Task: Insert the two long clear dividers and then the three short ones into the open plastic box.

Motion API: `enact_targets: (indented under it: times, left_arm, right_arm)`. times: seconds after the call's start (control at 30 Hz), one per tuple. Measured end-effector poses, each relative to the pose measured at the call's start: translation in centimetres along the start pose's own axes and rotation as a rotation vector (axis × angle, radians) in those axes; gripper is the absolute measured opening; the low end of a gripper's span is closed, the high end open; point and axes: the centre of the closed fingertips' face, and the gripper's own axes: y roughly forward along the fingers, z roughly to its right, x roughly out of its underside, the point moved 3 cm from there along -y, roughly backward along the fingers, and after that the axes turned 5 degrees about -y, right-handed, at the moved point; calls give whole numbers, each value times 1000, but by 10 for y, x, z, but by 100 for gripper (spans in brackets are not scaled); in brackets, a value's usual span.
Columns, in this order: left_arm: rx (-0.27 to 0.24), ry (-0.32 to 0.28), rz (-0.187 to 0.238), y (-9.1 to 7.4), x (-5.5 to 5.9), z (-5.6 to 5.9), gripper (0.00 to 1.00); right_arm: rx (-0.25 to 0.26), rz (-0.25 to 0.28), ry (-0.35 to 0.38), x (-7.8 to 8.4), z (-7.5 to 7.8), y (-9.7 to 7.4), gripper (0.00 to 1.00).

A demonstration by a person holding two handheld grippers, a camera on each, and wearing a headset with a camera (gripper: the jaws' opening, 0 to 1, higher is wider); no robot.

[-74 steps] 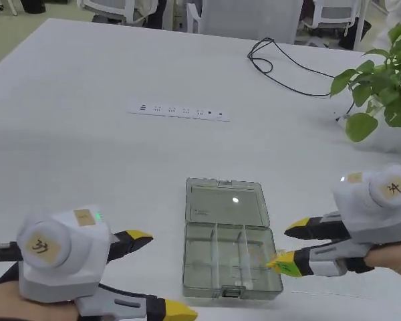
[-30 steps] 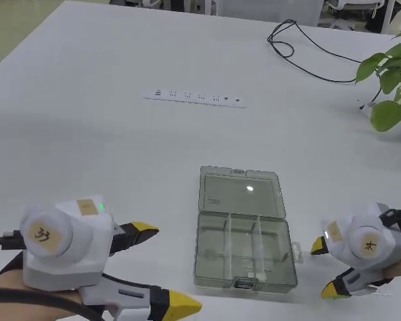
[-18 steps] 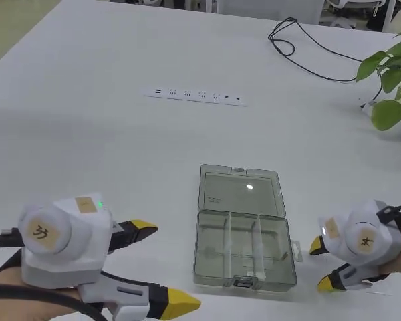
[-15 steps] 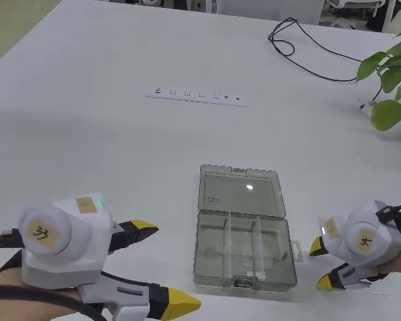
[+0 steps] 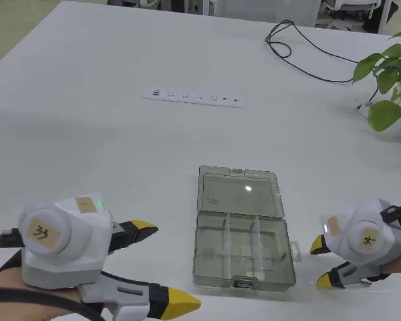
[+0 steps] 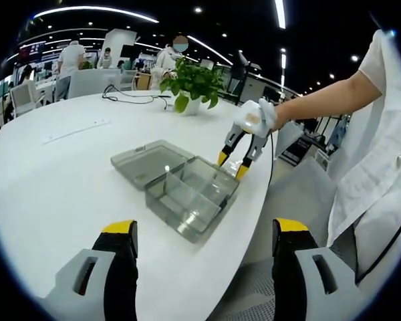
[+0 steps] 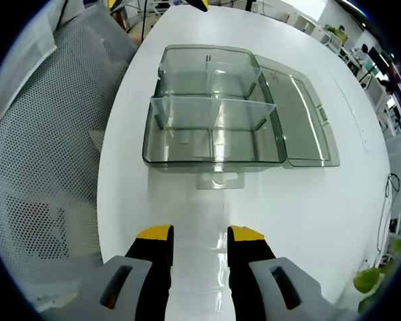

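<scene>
Since the earlier pictures the right tongs (image 5: 321,263) have drawn off the plastic box (image 5: 198,254) and now hang just beside its right wall, apart, with nothing seen between them. The left tongs (image 5: 170,267) stay well clear on the box's other side, wide apart and empty. Two long dividers (image 5: 226,244) stand in the box. A short one (image 7: 211,117) appears seated in the compartment nearest the right tongs, but the count is uncertain. Judgement: one insertion is finished and more short pieces remain to be fetched. The table (image 5: 87,134) is white. Beyond the tongs lie a power strip (image 5: 194,97), a cable (image 5: 301,50) and a plant (image 5: 387,73). The left gripper view shows an open office with people (image 6: 70,57) in the distance.

white power strip (image 5: 195,98), black cable (image 5: 267,44) and leafy plant (image 5: 385,114) lie on the white table (image 5: 87,127).
</scene>
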Motion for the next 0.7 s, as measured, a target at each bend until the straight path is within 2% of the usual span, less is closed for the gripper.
enact_targets:
  times: [0.17, 0.33, 0.47, 0.7]
  left_arm:
    - [6, -4, 15, 0, -7, 2, 84]
    - [12, -36, 47, 0, -18, 4, 82]
    - [31, -110, 97, 1, -32, 8, 81]
    - [104, -261, 181, 7, -57, 24, 72]
  right_arm:
    - [32, 5, 28, 3, -1, -14, 33]
    - [85, 36, 44, -2, -2, -39, 33]
    - [138, 84, 52, -19, -4, -63, 33]
    - [204, 169, 28, -64, -10, -95, 33]
